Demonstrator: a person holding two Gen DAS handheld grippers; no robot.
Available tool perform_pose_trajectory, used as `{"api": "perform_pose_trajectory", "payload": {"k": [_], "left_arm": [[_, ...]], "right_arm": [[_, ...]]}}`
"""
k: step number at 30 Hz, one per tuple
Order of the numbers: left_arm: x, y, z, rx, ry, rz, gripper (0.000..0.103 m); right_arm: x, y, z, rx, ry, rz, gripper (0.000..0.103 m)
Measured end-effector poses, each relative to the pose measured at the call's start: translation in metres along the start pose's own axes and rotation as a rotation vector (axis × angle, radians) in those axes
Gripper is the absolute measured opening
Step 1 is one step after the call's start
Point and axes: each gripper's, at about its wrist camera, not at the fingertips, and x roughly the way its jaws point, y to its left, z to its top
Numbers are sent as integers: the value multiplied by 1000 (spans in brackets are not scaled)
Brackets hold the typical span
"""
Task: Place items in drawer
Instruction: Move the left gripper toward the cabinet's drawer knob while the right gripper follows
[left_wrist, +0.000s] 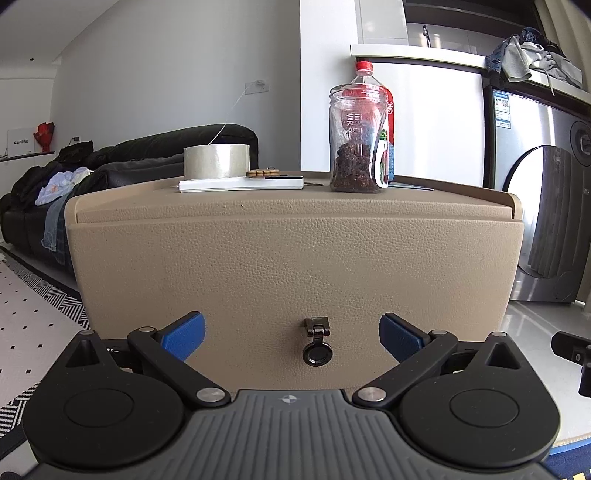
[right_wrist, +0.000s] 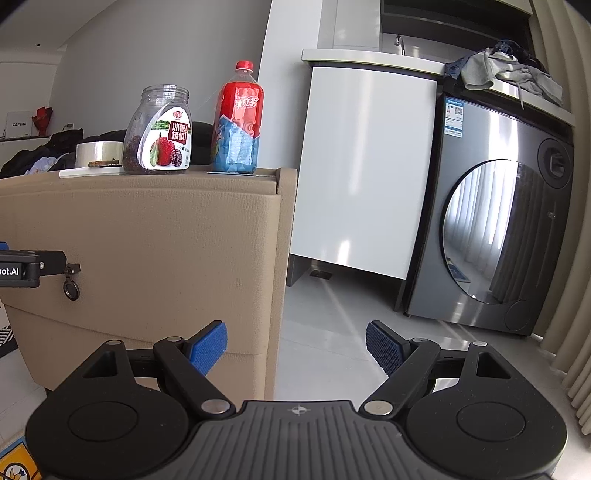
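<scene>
Both my left tongs (left_wrist: 291, 334) and right tongs (right_wrist: 296, 343) gape empty; the drawer's ring pull (left_wrist: 317, 352) hangs between my left pads, with the tape roll (left_wrist: 217, 160), jar (left_wrist: 357, 138) and bottle (right_wrist: 237, 122) on top.

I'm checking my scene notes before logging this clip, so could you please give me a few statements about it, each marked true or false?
1. The left tool is open, with the drawer's ring pull between its fingers. True.
2. The top drawer is pulled open. False: its front sits flush and shut.
3. The right tool holds the red bottle. False: it is open and empty; the bottle stands on the cabinet top.
4. The tape roll rests on a flat white box. True.
5. The jar has a lid screwed on. False: its mouth is open.
</scene>
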Motion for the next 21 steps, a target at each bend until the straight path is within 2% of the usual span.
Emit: {"api": "perform_pose_trajectory", "payload": {"k": [5, 12, 21], "left_arm": [[-1, -6, -1, 52, -33, 12, 103], [6, -16, -12, 73, -28, 6, 103], [20, -12, -22, 30, -45, 18, 103]], "right_arm": [[7, 2, -6, -15, 8, 9, 86], [18, -1, -15, -19, 26, 6, 86], [30, -18, -23, 61, 69, 19, 86]]}}
